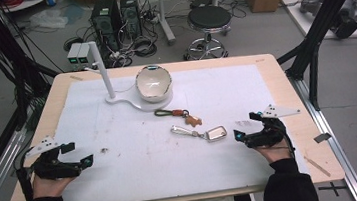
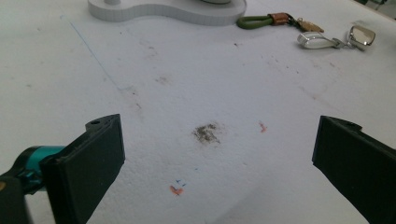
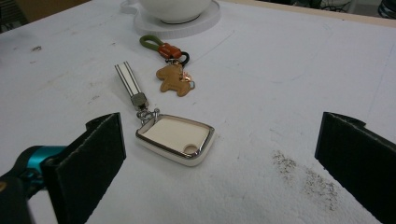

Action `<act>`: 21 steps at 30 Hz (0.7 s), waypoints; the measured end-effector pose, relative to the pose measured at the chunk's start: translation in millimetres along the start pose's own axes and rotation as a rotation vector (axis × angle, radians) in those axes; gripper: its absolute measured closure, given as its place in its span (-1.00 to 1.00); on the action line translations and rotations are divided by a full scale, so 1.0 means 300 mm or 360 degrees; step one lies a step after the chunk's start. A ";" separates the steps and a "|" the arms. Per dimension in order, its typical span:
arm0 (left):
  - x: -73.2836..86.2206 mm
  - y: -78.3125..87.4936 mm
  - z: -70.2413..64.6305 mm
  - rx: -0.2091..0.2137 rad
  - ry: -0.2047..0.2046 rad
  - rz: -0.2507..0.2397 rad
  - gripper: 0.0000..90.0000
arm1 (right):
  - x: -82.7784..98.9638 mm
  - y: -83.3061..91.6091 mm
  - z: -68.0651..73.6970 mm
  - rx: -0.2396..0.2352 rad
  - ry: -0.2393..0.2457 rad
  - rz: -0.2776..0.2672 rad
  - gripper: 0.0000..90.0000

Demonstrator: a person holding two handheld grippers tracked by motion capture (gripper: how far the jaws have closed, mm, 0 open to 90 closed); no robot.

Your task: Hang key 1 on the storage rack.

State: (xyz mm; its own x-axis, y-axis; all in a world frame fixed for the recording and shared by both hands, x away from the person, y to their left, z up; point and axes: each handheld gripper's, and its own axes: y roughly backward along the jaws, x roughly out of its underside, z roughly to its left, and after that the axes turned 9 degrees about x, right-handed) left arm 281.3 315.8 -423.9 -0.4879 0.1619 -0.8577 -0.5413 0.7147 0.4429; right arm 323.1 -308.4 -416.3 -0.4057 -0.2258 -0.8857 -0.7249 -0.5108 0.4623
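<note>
Hands rest at the near edge of the surface (image 1: 274,70) in the high view: left tool (image 1: 77,155) and right tool (image 1: 246,125) far apart, both with jaws spread and empty. Between them, nearer the right tool, lie a cream key fob (image 1: 216,133) and a horse keyring (image 1: 178,114), below a bowl (image 1: 153,82) on a white stand (image 1: 108,72).

Left gripper view: stained white sheet (image 2: 205,133) between the open jaws, both keyrings far off.

Right gripper view: fob (image 3: 175,138) lies flat just ahead, slightly left of centre, untouched.
</note>
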 end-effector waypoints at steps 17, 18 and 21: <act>0.005 0.000 -0.003 0.0001 -0.0009 -0.0019 -0.94 | -0.006 -0.008 0.013 0.0017 0.0039 0.0051 -0.98; 0.005 0.001 -0.003 0.0000 -0.0016 -0.0019 -0.94 | -0.007 -0.012 0.013 0.0020 0.0052 0.0052 -0.98; 0.005 0.000 -0.002 0.0011 -0.0020 -0.0026 -0.94 | -0.017 -0.024 0.016 0.0021 0.0052 0.0089 -0.98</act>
State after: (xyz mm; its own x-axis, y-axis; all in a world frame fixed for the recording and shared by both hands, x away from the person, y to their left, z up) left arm 280.1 315.7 -425.1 -0.4706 0.1587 -0.8679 -0.5445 0.7218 0.4272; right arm 327.8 -299.5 -414.9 -0.4274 -0.2809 -0.8593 -0.7089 -0.4857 0.5114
